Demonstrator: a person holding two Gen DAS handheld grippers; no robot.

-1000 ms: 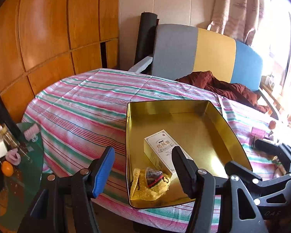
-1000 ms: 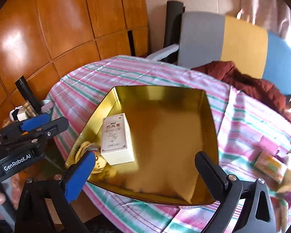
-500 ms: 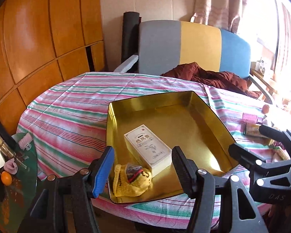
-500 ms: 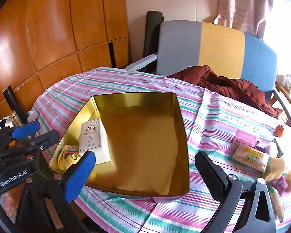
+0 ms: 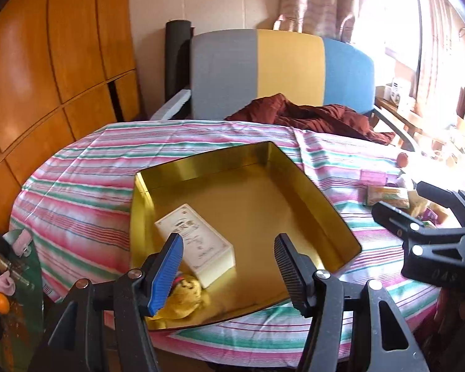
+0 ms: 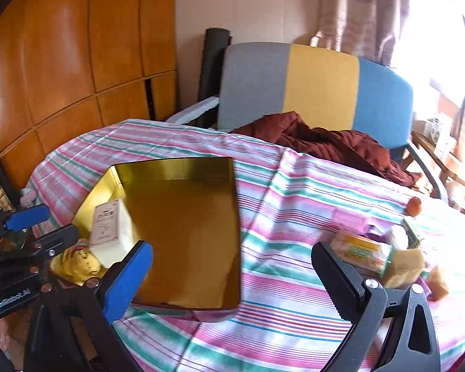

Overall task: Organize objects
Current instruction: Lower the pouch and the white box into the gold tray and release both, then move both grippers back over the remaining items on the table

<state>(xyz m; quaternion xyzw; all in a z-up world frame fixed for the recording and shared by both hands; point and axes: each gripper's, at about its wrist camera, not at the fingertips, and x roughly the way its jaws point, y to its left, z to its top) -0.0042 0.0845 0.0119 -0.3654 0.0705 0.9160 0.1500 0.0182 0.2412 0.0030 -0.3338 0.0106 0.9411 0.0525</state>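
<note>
A gold tin tray (image 5: 322, 198) (image 6: 183, 167) lies on the striped tablecloth. Inside it are a white box (image 5: 195, 241) (image 6: 107, 229) and a yellow pouch (image 5: 186, 297) (image 6: 76, 263). My left gripper (image 5: 229, 263) is open and empty, hovering at the tray's near edge. My right gripper (image 6: 232, 276) is open and empty, right of the tray, over the cloth. A pile of loose items lies at the table's right: a yellow-green packet (image 6: 362, 252) (image 5: 386, 195), a pink box (image 6: 350, 220), a small orange fruit (image 6: 414, 205) (image 5: 403, 158).
A grey, yellow and blue chair (image 5: 282, 71) with a maroon cloth (image 5: 313, 117) stands behind the table. A wooden wall (image 5: 46, 77) is to the left. A glass side table (image 5: 12, 279) with small items stands at lower left.
Both grippers have swung to the right; the tray has shifted left in both views and the pile of items on the right has come closer to the right gripper.
</note>
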